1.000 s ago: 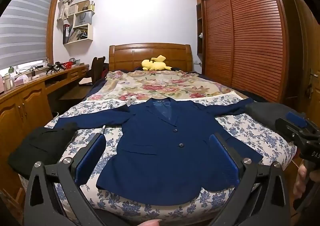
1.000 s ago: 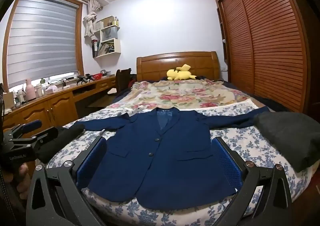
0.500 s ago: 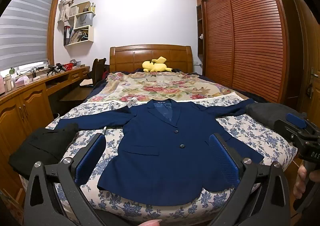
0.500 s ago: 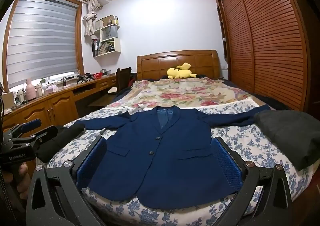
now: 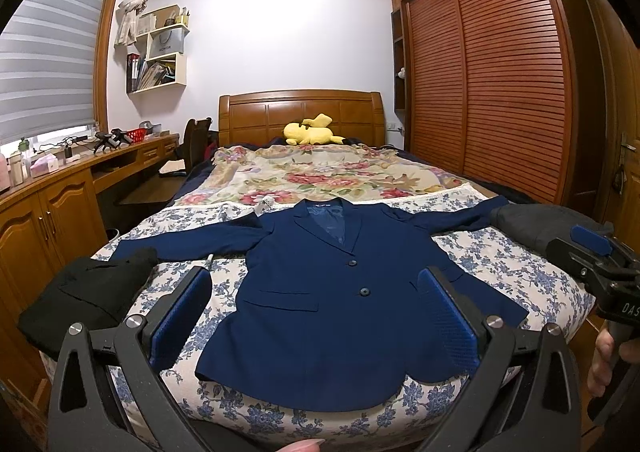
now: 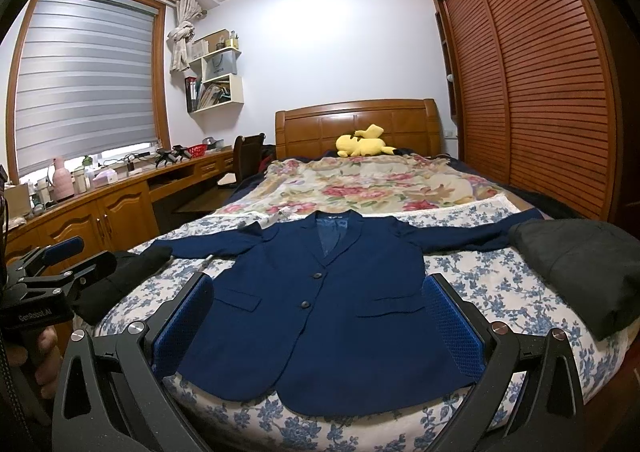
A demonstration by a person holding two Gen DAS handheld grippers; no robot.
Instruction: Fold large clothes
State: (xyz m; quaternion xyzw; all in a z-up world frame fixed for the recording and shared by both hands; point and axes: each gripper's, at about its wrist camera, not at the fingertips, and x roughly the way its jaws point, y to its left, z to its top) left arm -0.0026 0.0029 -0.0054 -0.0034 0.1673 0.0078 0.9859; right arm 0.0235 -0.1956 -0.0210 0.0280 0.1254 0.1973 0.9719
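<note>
A navy blue blazer lies flat and face up on the floral bedsheet, buttoned, both sleeves spread out sideways. My left gripper hovers open above the blazer's hem, its blue pads wide apart with nothing between them. My right gripper is likewise open and empty over the lower front of the blazer. In the left wrist view the right gripper shows at the right edge, held by a hand; in the right wrist view the left gripper shows at the left edge.
A folded black garment lies at the bed's left corner and a dark grey one at the right. A flowered blanket and yellow plush toy lie toward the headboard. A wooden desk runs left, slatted wardrobe doors right.
Both cameras have tilted or risen slightly, so the blazer and bed sit a little lower in view. The blazer has not moved and both grippers stay open.
</note>
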